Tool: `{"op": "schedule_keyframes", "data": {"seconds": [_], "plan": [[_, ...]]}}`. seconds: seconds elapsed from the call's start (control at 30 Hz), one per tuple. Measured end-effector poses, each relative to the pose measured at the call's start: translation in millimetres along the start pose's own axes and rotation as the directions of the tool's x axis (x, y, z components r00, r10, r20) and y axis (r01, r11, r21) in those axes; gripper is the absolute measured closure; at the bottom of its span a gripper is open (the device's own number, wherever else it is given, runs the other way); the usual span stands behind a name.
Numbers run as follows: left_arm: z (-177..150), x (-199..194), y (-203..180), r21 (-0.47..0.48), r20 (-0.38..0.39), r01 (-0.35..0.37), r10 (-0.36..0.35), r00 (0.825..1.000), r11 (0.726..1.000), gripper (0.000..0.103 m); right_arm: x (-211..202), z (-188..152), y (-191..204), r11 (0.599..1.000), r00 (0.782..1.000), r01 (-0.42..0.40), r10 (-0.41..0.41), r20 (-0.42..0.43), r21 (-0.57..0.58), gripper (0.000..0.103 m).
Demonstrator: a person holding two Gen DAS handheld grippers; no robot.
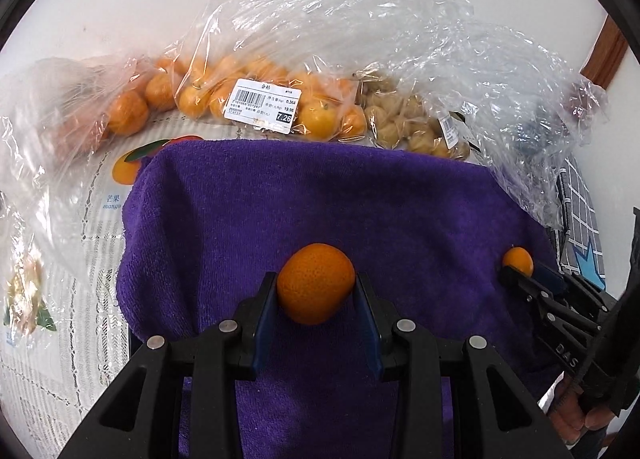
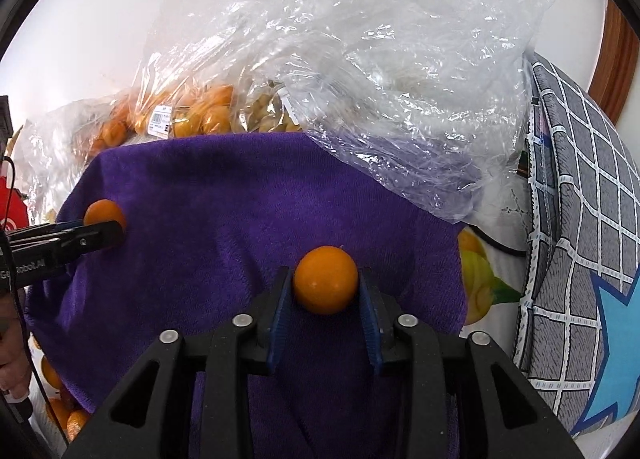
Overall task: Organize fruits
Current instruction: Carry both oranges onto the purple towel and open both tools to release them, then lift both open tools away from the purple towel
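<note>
Kumquats sit between the jaws of both handheld grippers above a purple towel (image 1: 320, 203) spread at the centre of each view. The left gripper (image 1: 316, 291) has its blue pads pressed on either side of one kumquat (image 1: 316, 287), low in the left wrist frame. In the right wrist view, the right gripper (image 2: 325, 287) flanks a second kumquat (image 2: 326, 279); its left pad meets the fruit, but a thin gap seems to show at the right pad, so the fingers appear slightly apart and the fruit likely rests on the cloth.

A round fruit freed on soft pile could roll, most probably toward the towel's right edge in the right wrist frame, where a printed tablecloth (image 2: 486, 279) and a grey checked cushion (image 2: 580, 219) lie just beyond. Lifting the jaws off unevenly could nudge it the same way. The left fruit, gripped near its widest part, could squirt forward if the squeeze eases unevenly.

Clear towel lies ahead of both tools. Across the top of both frames, crumpled clear plastic bags (image 2: 380, 59) crowd the towel's far edge, one overhanging its upper right corner, with bagged oranges (image 1: 256, 99) and a bag of pale husked fruit (image 1: 412, 127) behind. Loose film could snag a finger there.
</note>
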State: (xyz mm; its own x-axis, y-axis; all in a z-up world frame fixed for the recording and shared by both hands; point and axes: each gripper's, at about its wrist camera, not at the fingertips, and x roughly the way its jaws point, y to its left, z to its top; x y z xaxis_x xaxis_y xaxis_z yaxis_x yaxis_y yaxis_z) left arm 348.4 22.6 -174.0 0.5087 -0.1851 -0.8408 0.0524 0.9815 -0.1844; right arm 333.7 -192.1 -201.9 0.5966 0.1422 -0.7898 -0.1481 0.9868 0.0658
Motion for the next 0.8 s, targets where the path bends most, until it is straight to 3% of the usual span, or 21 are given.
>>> {"op": "schedule_keyframes", "data": {"seconds": [0.1,0.2,0.27,0.37,0.53,0.8], "plan": [[0,1,-3,0.009,-0.01,-0.01,0.01,1.0,1.0,0.067,-12,-1,0,1.0,1.0,-0.011,0.011,0.018,-0.009,0.053],[1,-3,-6,0.022,-0.005,-0.012,0.012,1.0,1.0,0.06,-28,1,4,1.0,0.999,-0.005,0.005,0.045,-0.011,0.047],[1,-10,-8,0.032,0.013,-0.016,0.016,1.0,0.999,0.051,-39,0,4,1.0,0.998,-0.007,0.007,0.063,0.0,0.046],[3,-23,-12,0.045,0.045,-0.03,0.028,0.999,0.999,0.047,-55,-5,7,1.0,0.996,0.011,-0.012,0.086,0.01,0.046],[6,-49,-19,0.048,0.103,-0.051,0.046,0.994,0.998,0.047,-88,-23,6,0.999,0.991,0.031,-0.033,0.13,0.016,0.046],[-1,-102,-41,0.102,0.227,-0.035,0.01,0.974,0.994,0.047,-146,-59,-3,0.996,0.981,0.073,-0.082,0.174,0.056,0.046]]}}
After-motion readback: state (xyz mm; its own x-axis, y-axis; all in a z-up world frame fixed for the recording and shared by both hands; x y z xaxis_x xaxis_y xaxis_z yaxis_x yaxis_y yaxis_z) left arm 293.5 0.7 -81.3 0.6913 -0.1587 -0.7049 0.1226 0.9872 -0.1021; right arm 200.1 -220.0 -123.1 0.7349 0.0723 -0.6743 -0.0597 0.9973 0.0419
